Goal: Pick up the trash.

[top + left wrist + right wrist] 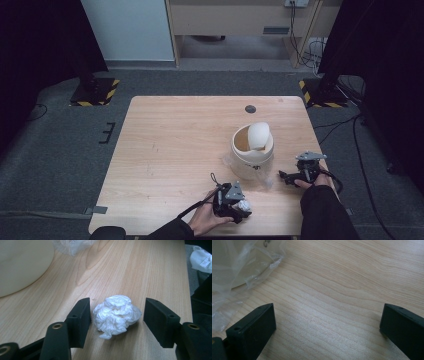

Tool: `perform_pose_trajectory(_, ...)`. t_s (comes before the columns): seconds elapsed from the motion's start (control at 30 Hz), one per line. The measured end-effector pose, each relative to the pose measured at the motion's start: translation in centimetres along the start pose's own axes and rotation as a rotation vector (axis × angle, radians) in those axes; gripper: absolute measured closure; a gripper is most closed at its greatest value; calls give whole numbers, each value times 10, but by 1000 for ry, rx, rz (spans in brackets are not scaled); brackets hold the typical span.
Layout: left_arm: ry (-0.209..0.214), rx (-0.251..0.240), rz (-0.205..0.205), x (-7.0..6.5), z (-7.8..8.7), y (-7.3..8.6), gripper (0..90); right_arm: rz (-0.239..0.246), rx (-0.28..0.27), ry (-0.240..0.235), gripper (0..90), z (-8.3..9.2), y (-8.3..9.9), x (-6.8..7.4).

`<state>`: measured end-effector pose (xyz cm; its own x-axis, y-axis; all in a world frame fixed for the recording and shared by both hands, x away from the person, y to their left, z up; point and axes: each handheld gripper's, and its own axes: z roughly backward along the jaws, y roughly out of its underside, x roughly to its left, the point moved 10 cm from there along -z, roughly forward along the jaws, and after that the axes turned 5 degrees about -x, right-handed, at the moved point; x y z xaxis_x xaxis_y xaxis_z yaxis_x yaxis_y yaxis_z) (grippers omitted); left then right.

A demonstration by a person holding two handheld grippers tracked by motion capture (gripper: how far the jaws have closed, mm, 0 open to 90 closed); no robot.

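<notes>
- Work in hand: a crumpled white tissue ball (116, 315) lies on the wooden bench (170, 145) near its front edge, just in front of a cream bin (251, 160) with a swing lid (259, 136); the likely aim is to drop the ball into that bin.
- Left gripper (116, 321): set down around the ball, one jaw on each side. The jaws stand half-wide; the left one is almost at the paper, while a clear gap remains at the right one. No pad presses yet, so the ball is bracketed, not held.
- In the high view the left gripper (239, 207) sits low over the ball (244, 205), close to the bench's front edge.
- Right gripper (327, 322): jaws wide apart with bare wood between them, holding nothing, beside the clear plastic liner (242, 267) at the bin's base.
- Done, as judged: approach and alignment over the ball.
- Left to do: close on the ball, lift it, carry it to the bin, push past the lid, release.
</notes>
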<state>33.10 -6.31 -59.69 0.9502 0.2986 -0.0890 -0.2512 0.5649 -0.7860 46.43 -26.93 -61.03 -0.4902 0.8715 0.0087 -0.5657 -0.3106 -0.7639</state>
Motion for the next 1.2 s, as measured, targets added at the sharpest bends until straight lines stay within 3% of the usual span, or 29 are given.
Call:
perform_pose_trajectory(0.17,-25,-2,-15,2,1,0,478,2,0,-1,6,0,0,0)
perform_pose_trajectory(0.4,-40,-34,43,6,2,0,618,0,0,-1,6,0,0,0)
perform_pose_trajectory(0.77,-44,-31,61,11,8,1,628,0,0,-1,6,0,0,0)
perform_pose_trajectory(0.93,-46,-67,87,16,18,-6,629,0,0,-1,6,0,0,0)
perform_pose_trajectory(1.2,-95,-154,127,35,52,-20,629,0,0,-1,6,0,0,0)
